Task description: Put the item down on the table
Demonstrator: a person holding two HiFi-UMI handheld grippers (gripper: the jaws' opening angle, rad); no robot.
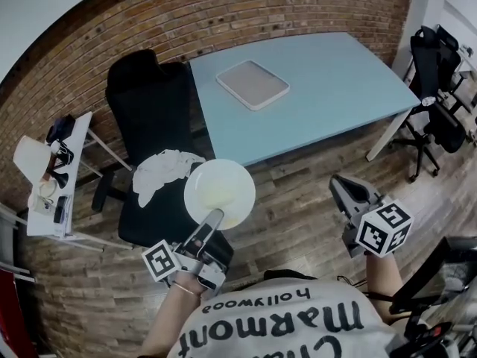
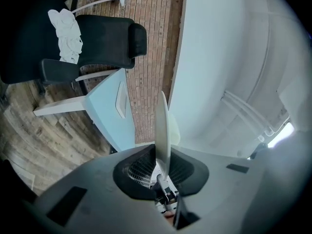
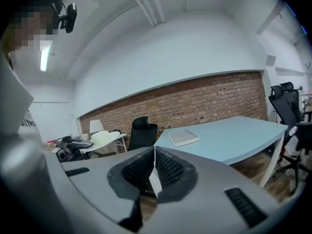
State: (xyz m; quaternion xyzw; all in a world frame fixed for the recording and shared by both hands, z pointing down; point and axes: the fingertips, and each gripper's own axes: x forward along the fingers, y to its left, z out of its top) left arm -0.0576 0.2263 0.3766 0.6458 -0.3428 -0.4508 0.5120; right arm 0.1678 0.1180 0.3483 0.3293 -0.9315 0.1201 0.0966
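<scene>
1. The left gripper point(image 1: 215, 216) is clamped on the rim of a white plate point(image 1: 220, 192). From the left gripper view the plate point(image 2: 162, 126) shows edge-on between the pads, so the pinch is across its thin lip. That is probably the only purchase such a flat dish offers.
2. The plate is carried in the air short of the table's point(image 1: 335, 88) near edge. It hangs over the seat of the black chair point(image 1: 153, 125) that stands at the table's left corner, so it is not yet above the table top.
3. In the head view the plate faces up, roughly flat. That seems meant to let it go down flat on its base, not on its edge.
4. The right gripper point(image 1: 343, 186) has its jaws pressed together on nothing. It is held off to the right of the plate, short of the table, and seems to be merely kept out of the way.
5. A white tray point(image 1: 253, 84) lies on the far part of the table. The near part is bare and looks like the likely spot for the plate.
</scene>
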